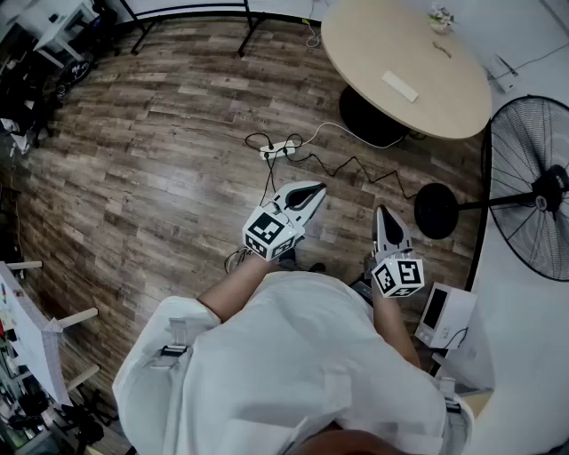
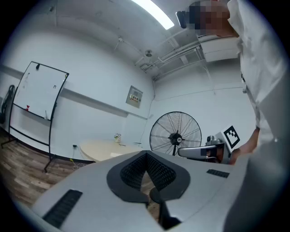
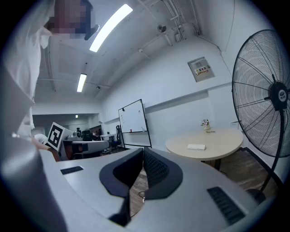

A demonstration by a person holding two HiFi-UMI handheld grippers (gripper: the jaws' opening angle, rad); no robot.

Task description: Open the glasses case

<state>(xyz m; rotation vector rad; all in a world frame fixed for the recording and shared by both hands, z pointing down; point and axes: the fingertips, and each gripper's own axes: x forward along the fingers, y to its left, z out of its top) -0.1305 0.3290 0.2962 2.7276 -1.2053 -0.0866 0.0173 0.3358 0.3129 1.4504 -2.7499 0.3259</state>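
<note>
**Two closed grippers, one case far away on the table**

There are two grippers, one round table, one standing fan and one flat white oblong thing that seems to be the glasses case.

In the head view the left gripper (image 1: 313,190) and the right gripper (image 1: 383,213) are held in front of the person's white shirt, above the wooden floor (image 1: 160,160). Both point toward 12 o'clock. The glasses case (image 1: 399,86) lies on the round table (image 1: 373,40) at 1 o'clock, well apart from both grippers. A small flower pot (image 1: 440,18) stands at the table's far edge.

The left gripper view shows the left gripper (image 2: 146,155) with its dark pads (image 2: 133,172) meeting at the tip and nothing between them. The right gripper (image 3: 141,150) is closed and empty in the same way.

Only the gripper views show the whiteboard (image 2: 38,90) at 9 o'clock, the wall box (image 3: 200,68) and the ceiling lamps. Only the head view shows the power strip (image 1: 278,148) with its cables on the floor at 12 o'clock, and a white device (image 1: 440,315) at 4 o'clock.

The fan (image 1: 533,200) stands at 3 o'clock, beside the table.
</note>
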